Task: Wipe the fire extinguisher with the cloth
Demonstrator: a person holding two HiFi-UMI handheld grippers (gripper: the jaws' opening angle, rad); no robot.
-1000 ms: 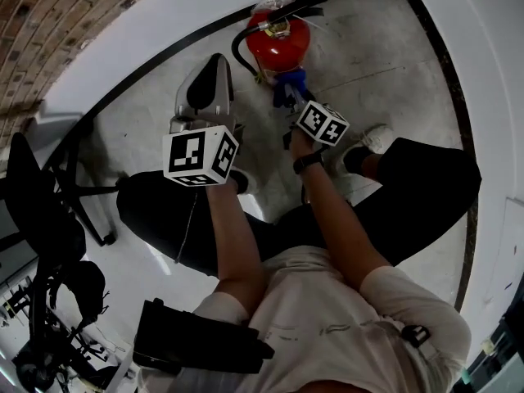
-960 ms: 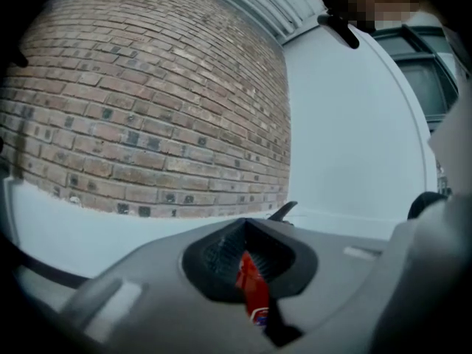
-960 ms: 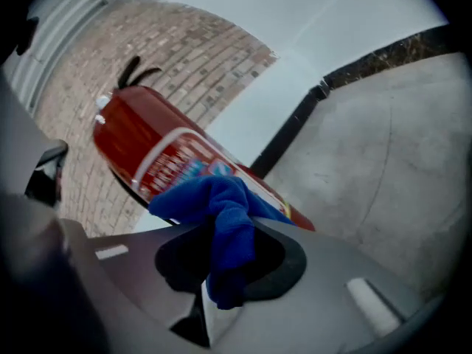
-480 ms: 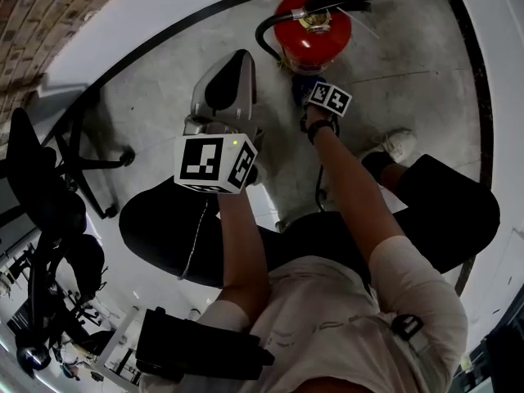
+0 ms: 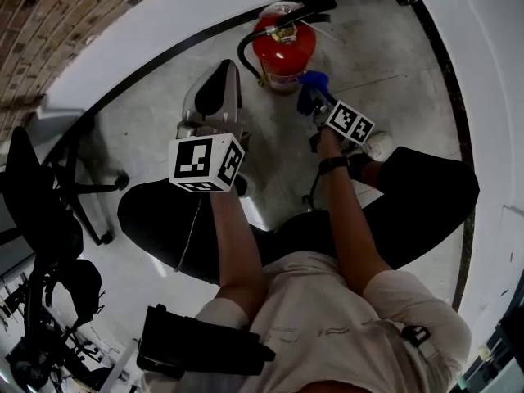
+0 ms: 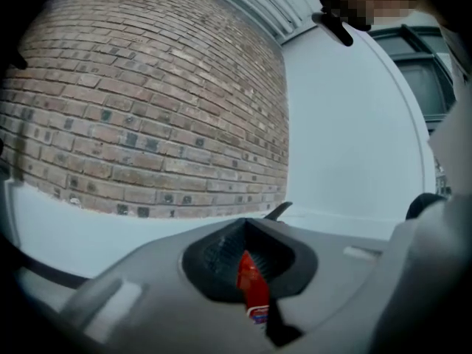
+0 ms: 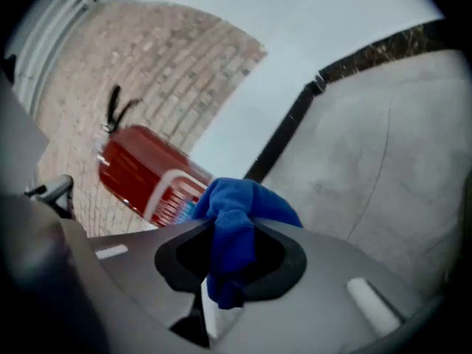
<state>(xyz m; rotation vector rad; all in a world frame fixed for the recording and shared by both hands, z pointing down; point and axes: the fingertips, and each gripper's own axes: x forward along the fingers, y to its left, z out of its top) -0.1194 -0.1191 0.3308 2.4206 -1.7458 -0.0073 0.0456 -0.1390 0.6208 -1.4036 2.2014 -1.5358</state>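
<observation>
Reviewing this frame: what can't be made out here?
Fire extinguisher label print: blurred in right gripper view, too small in head view.
Whether the cloth touches it: unclear in both views.
Left gripper view: the left gripper hides all but a red sliver of it.

Fire extinguisher (image 5: 282, 46) was red, cloth (image 7: 240, 220) solid blue.
Black hose (image 5: 241, 56) on it — brick wall (image 6: 147, 109) showed red-brown courses with pale mortar; floor (image 7: 369, 146) was mottled grey with black skirting (image 7: 284, 135).
</observation>
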